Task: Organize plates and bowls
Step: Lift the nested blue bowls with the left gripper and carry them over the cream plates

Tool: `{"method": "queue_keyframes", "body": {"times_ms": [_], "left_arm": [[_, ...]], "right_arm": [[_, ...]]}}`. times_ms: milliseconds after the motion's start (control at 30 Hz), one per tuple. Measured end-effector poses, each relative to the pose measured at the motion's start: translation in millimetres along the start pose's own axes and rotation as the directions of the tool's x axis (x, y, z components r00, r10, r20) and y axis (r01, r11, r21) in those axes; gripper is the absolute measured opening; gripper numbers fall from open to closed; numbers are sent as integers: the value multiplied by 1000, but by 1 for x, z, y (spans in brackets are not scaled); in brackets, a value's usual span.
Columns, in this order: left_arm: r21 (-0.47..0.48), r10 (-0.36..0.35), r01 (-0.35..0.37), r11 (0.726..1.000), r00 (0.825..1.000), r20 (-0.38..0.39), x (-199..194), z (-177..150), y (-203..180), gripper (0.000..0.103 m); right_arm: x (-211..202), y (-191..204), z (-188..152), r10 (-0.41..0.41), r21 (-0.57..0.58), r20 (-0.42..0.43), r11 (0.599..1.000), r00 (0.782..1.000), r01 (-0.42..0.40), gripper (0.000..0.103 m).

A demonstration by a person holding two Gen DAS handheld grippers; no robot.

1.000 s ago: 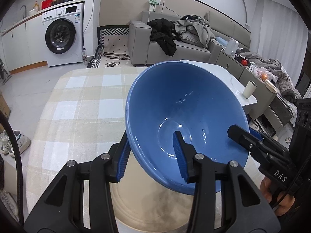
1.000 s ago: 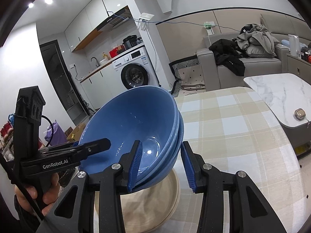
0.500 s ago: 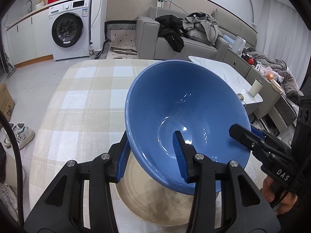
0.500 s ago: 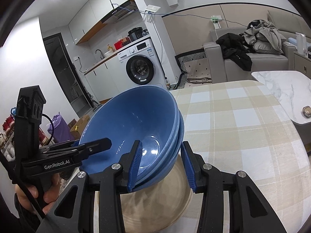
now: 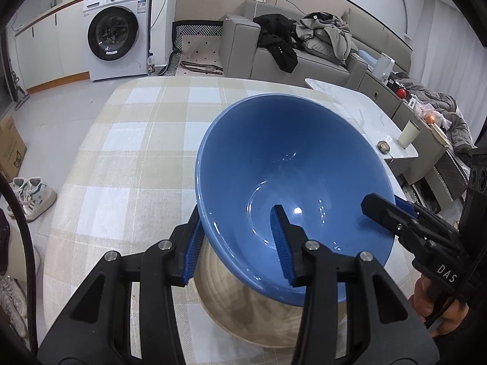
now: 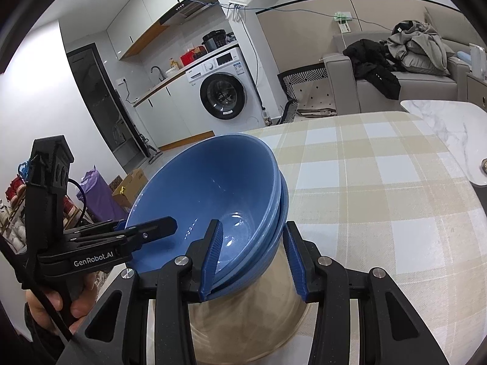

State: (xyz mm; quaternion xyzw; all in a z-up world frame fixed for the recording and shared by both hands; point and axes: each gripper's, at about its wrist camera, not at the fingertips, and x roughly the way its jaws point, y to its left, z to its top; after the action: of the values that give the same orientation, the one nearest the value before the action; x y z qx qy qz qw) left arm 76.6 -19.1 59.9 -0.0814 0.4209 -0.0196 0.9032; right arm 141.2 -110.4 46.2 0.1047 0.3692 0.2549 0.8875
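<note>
Two nested blue bowls hang tilted over a beige plate on the checked table. My left gripper is shut on the bowls' near rim, one pad outside, one inside. My right gripper straddles the opposite rim, one pad inside, one outside; it also shows in the left wrist view. Its outer pad stands slightly off the lower bowl's wall. The left gripper also shows in the right wrist view.
The checked tablecloth spreads beyond the plate. A white marble side table with a cup stands to the right. A washing machine and a sofa with clothes are in the background.
Both grippers and the bowls have come down closer to the beige plate, tilting further downward. The grips on the rims look unchanged.
</note>
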Motion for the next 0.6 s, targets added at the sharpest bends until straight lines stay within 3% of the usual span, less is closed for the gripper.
{"method": "queue_keyframes", "body": {"times_ms": [600], "left_arm": [[-11,-32,31,999,999,-42,23,8,13,40]], "right_arm": [[3,-2,-1,12,10,-5,1000,1000,-12,47]]}}
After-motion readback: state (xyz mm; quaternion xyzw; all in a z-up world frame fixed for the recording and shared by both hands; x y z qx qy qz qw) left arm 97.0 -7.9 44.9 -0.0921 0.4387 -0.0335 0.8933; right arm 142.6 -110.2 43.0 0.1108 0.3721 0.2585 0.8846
